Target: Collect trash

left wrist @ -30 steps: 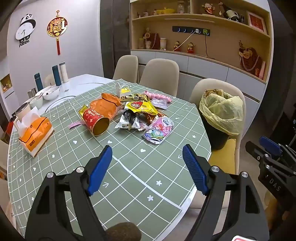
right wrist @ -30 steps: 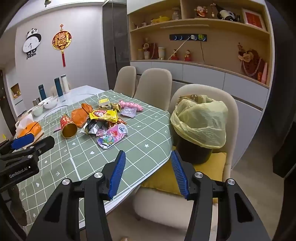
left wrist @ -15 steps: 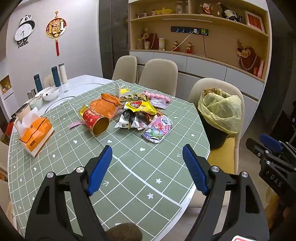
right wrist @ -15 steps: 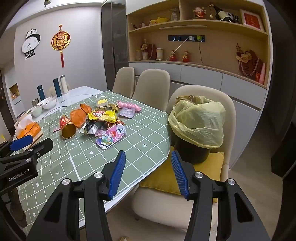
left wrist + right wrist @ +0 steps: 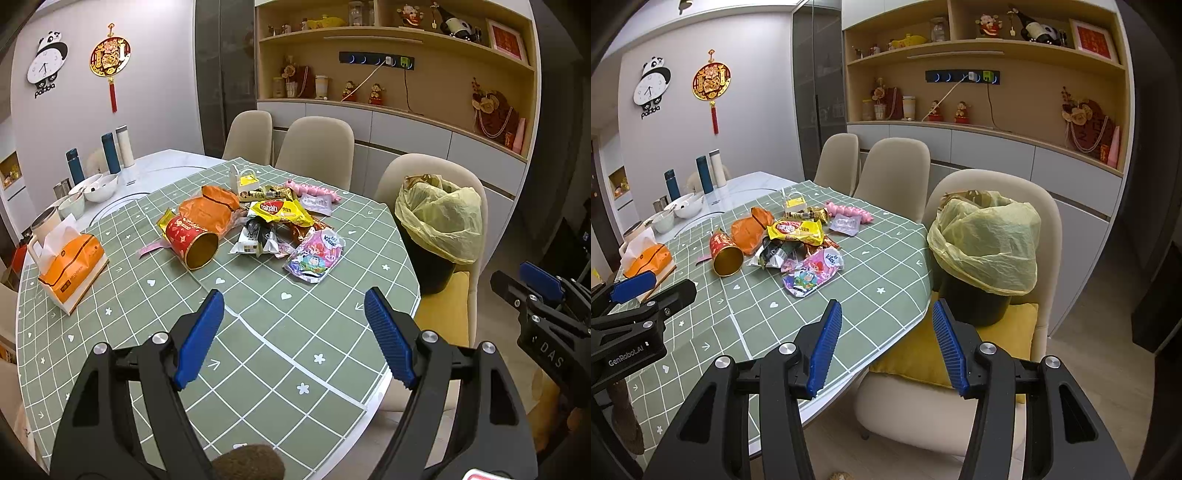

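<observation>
A pile of snack wrappers (image 5: pixel 273 221) lies mid-table on the green checked cloth (image 5: pixel 258 343), with a red tube can (image 5: pixel 190 240) on its side, an orange bag (image 5: pixel 208 210) and a pink-purple packet (image 5: pixel 316 254). The pile also shows in the right wrist view (image 5: pixel 790 240). A black bin with a yellow liner (image 5: pixel 437 221) stands on a chair at the table's right; it also shows in the right wrist view (image 5: pixel 986 251). My left gripper (image 5: pixel 293 336) is open and empty above the cloth's near part. My right gripper (image 5: pixel 886 341) is open and empty over the table edge, left of the bin.
An orange tissue box (image 5: pixel 70 266) sits at the table's left. Bowls (image 5: pixel 98 186) and flasks (image 5: pixel 110 147) stand at the far left. Beige chairs (image 5: pixel 314 147) ring the far side. A yellow cushion (image 5: pixel 960 354) lies under the bin. Shelves line the back wall.
Both grippers have drawn back a little from the table, so the pile and the bin look slightly farther away. Both stay open and empty.
</observation>
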Action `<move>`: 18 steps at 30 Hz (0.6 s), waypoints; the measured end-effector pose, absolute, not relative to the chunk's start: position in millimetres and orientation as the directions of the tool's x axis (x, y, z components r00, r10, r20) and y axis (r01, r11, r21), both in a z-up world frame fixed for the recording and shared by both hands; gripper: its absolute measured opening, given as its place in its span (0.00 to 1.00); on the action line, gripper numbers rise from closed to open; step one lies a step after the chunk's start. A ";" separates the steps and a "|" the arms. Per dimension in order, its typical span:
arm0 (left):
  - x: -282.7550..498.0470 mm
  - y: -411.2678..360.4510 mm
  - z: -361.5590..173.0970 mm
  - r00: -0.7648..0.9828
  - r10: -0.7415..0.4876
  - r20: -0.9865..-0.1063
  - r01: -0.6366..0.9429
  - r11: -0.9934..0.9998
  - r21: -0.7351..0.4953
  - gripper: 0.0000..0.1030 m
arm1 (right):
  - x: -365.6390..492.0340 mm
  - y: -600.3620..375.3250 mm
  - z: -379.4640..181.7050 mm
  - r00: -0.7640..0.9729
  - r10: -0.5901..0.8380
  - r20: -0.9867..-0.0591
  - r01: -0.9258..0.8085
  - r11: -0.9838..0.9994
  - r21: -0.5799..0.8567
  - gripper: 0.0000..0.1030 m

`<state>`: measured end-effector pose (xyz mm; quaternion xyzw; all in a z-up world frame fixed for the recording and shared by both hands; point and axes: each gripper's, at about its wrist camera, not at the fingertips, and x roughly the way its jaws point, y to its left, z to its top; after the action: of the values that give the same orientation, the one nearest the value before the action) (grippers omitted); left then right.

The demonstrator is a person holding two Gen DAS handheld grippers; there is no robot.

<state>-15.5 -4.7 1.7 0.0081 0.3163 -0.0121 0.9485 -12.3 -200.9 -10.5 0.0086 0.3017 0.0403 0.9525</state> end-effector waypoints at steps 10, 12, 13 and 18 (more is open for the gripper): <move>-15.1 -3.1 3.1 0.802 -0.018 -0.597 0.032 0.999 0.012 0.72 | -11.7 -201.4 -11.4 0.814 0.081 -0.576 -0.069 0.997 0.043 0.47; -15.3 -3.8 2.9 0.802 -0.018 -0.598 0.031 0.999 0.012 0.72 | -10.9 -199.7 -11.9 0.813 0.080 -0.577 -0.068 0.997 0.043 0.47; -15.1 -3.3 2.9 0.801 -0.018 -0.598 0.031 0.999 0.011 0.72 | -10.8 -199.4 -12.0 0.813 0.081 -0.577 -0.069 0.997 0.042 0.47; -15.4 -4.1 2.4 0.803 -0.018 -0.596 0.032 0.999 0.014 0.72 | -10.1 -199.2 -11.9 0.814 0.078 -0.575 -0.067 0.997 0.041 0.47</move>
<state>-15.4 -4.1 2.4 0.0115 0.3136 -0.0132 0.9494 -10.1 -199.2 -11.9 0.0092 0.3025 0.0379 0.9523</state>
